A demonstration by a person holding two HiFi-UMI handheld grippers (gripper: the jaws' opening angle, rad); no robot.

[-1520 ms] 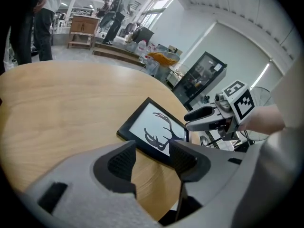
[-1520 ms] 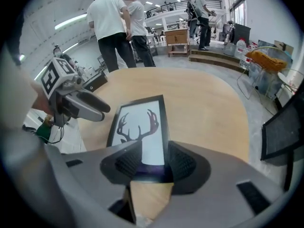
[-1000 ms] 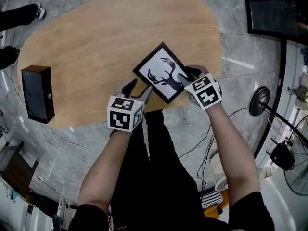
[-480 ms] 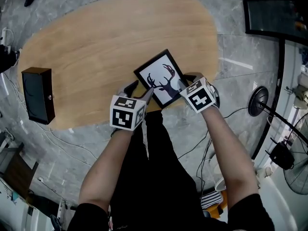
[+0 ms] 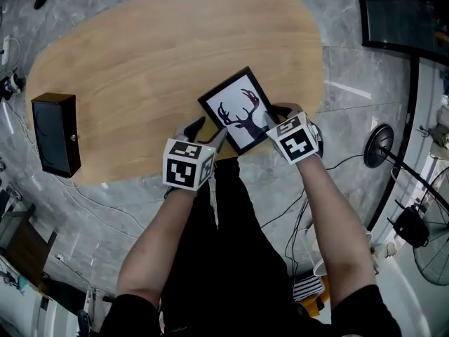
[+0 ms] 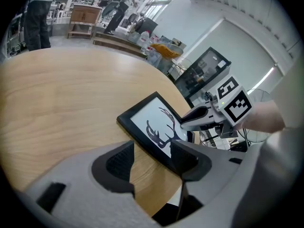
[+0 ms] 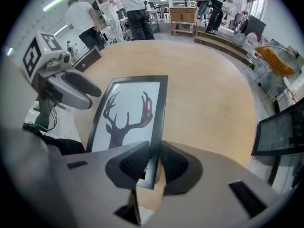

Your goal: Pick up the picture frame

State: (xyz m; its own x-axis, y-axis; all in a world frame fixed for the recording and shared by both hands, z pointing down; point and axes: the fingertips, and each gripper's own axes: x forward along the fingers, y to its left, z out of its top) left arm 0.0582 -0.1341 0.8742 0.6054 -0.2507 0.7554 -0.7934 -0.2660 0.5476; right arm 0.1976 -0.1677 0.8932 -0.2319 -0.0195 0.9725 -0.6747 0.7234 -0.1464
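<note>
The picture frame (image 5: 237, 111), a black one with a deer's head on white, lies at the near edge of the wooden table (image 5: 140, 55), turned cornerwise to the person. Its nearest corner reaches the table's rim. The right gripper (image 7: 153, 164) points steeply down at that corner, and its jaws have just been closing. They now stand narrow, with the frame's black edge pinched between the two pads. Whether the frame is lifted off the wood or lies on it I cannot tell. The left gripper (image 6: 152, 159) sits just beside the frame's other near side with its jaws wide apart. Between them show bare wood and a stretch of the frame's edge, which passes in front of the right-hand jaw, and neither pad presses on it. A black box (image 5: 53, 135) stands at the table's left end, well apart from the frame.
</note>
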